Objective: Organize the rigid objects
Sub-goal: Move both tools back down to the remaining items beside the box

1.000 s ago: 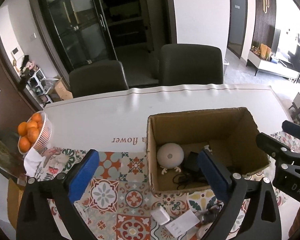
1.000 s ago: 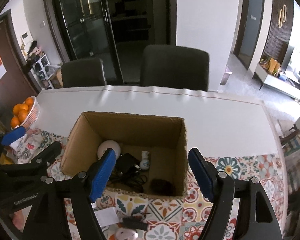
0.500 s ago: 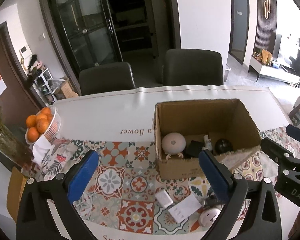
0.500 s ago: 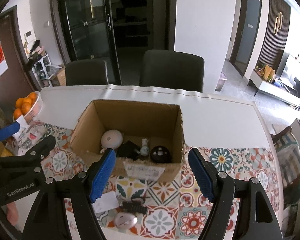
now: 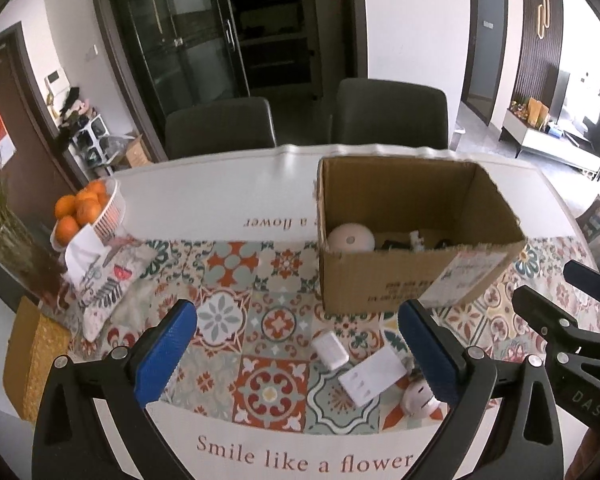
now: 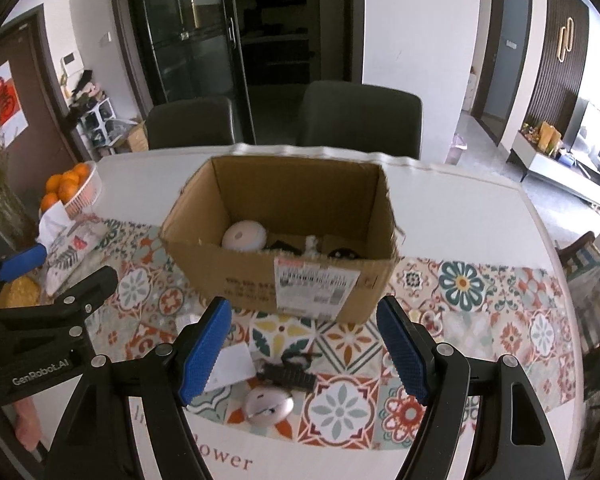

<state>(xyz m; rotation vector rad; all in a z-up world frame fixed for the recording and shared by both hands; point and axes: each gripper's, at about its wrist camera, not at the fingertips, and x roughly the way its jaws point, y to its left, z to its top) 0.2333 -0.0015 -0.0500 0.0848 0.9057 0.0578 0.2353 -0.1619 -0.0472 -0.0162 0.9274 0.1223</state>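
An open cardboard box (image 5: 384,280) (image 6: 240,276) stands on the patterned tablecloth and holds a round white device (image 5: 350,237) (image 6: 244,235), black cables and a dark ball (image 6: 342,253). In front of it lie a small white adapter (image 5: 332,350), a flat white power strip (image 5: 372,376) (image 6: 230,364), a black item (image 6: 288,374) and a pinkish mouse (image 6: 269,405) (image 5: 418,398). My left gripper (image 5: 296,350) is open and empty above these items. My right gripper (image 6: 304,350) is open and empty above the mouse.
A basket of oranges (image 5: 86,210) (image 6: 70,188), a patterned cloth pouch (image 5: 108,276) and dried stems (image 5: 4,224) sit at the table's left. Two dark chairs (image 5: 388,114) stand behind the table. A yellow woven item (image 5: 32,356) is at the left edge.
Both grippers have pulled back and up from the box towards the near table edge; the loose items in front of the box now show in full. Both stay open.
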